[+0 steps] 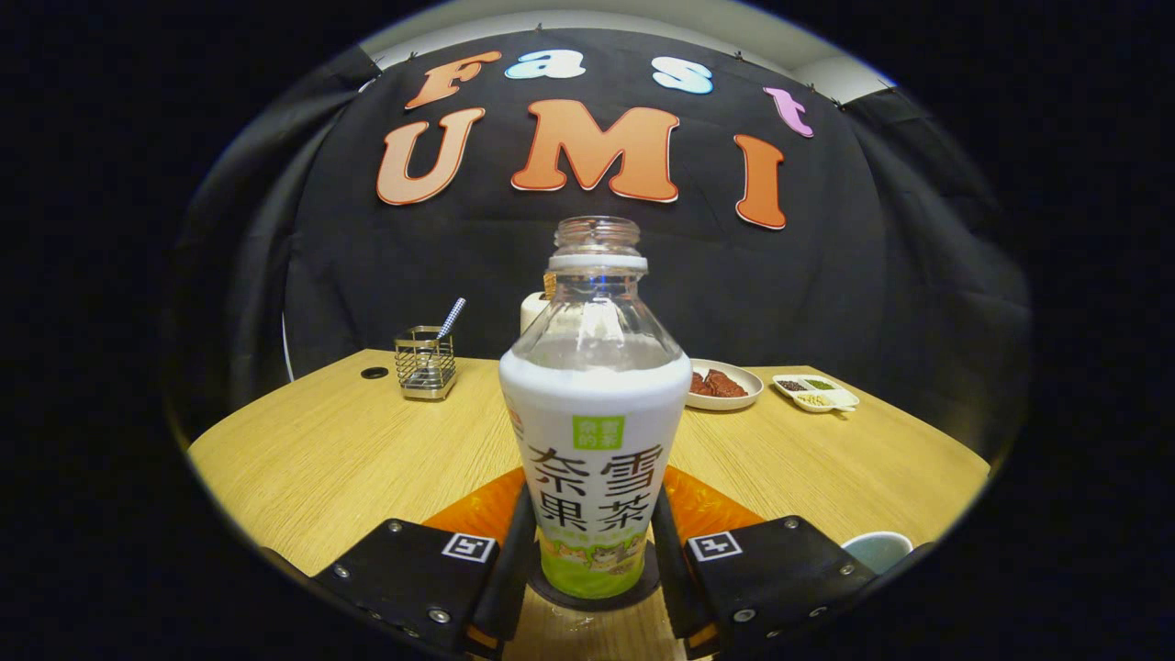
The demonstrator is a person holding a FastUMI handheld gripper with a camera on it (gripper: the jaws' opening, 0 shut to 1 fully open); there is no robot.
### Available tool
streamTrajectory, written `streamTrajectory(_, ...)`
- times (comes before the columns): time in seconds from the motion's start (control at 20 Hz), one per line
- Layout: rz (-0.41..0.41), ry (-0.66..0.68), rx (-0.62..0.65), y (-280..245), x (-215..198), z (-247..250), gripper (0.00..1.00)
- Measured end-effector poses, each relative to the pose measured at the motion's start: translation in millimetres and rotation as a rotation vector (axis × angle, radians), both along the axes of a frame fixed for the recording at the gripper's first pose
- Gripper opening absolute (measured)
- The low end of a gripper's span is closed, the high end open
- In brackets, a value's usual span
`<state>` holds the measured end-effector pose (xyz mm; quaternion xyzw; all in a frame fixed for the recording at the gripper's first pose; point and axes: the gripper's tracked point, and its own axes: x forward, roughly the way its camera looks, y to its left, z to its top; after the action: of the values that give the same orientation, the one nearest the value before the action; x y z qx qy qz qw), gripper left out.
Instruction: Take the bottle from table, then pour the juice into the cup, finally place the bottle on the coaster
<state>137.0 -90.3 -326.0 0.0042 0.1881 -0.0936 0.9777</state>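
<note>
The clear plastic bottle with a white and green label stands upright in the middle of the frame, uncapped, on a dark round coaster whose rim peeks out under its base. The gripper has its two black fingers flanking the bottle's lower label, one on each side, set narrow and right at its walls; whether they truly press on it or have a sliver of gap I cannot tell. An orange mat shows beneath and behind the fingers on the light wooden table. At the lower right of the frame, beside the right finger block, sits the rim of a pale blue-green cup. Further back, left of the bottle, is a wire metal holder with a striped handle poking out. To the right of the bottle lie a white plate of reddish-brown food and a small white divided dish of seasonings.
</note>
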Motion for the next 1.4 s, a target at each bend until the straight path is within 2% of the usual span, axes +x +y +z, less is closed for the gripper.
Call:
streamTrajectory(0.3,-0.022,-0.007,0.010,-3,-3,0,0.68)
streamTrajectory(0.4,-0.012,0.001,0.057,2,-7,0,0.76)
streamTrajectory(0.45,-0.009,-0.005,0.080,4,-8,3,0.85)
streamTrajectory(0.65,-0.037,-0.062,0.121,1,-20,26,0.96)
streamTrajectory(0.75,-0.061,-0.090,0.134,1,-29,37,0.97)
streamTrajectory(0.9,-0.041,-0.146,0.152,14,-41,62,0.97)
streamTrajectory(1.1,-0.040,-0.201,0.100,31,-57,106,0.97)
streamTrajectory(1.4,0.040,-0.251,0.061,99,-87,176,0.97)
